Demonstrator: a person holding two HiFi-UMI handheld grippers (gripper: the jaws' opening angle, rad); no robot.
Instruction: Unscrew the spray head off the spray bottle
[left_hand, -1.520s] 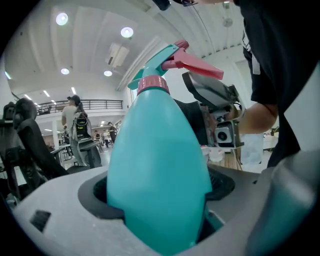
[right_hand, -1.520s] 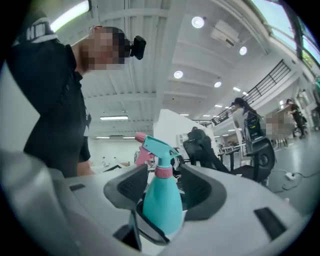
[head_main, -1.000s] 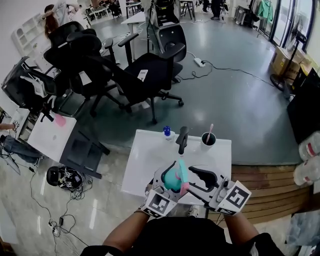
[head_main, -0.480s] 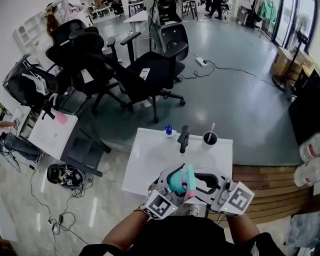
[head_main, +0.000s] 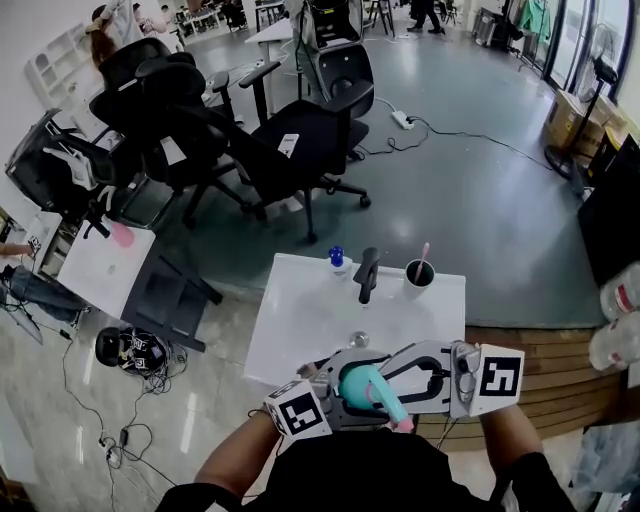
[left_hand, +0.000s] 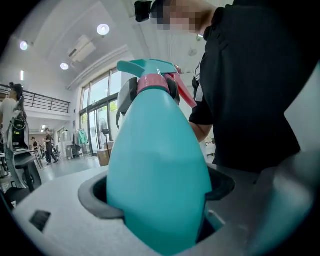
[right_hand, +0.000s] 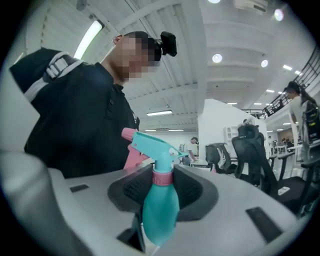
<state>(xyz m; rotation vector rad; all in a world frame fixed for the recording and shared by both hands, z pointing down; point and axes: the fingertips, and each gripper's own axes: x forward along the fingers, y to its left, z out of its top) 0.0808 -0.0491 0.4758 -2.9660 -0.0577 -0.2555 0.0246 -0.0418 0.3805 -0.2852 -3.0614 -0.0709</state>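
Note:
A teal spray bottle (head_main: 360, 386) with a teal spray head (head_main: 392, 410), pink collar and pink trigger is held over the near table edge, head tilted toward the person. My left gripper (head_main: 345, 388) is shut on the bottle's fat body (left_hand: 160, 180), which fills the left gripper view; the head (left_hand: 150, 67) shows above it. My right gripper (head_main: 385, 392) comes from the right. In the right gripper view, its ribbed pads (right_hand: 187, 189) press on the pink collar (right_hand: 162, 178) from both sides, right gripper (right_hand: 162, 186) shut there, under the spray head (right_hand: 155, 145).
The white table (head_main: 300, 320) carries a cup with a pink stick (head_main: 418, 277), a black object (head_main: 367, 272), a small blue-capped bottle (head_main: 335, 262) and a small round metal piece (head_main: 358, 339). Black office chairs (head_main: 290, 140) stand beyond. A wooden platform (head_main: 530, 365) lies at right.
The bottle has tipped from nearly upright to head-toward-the-person. Both grippers drew nearer the body, and the right jaws closed round the collar.

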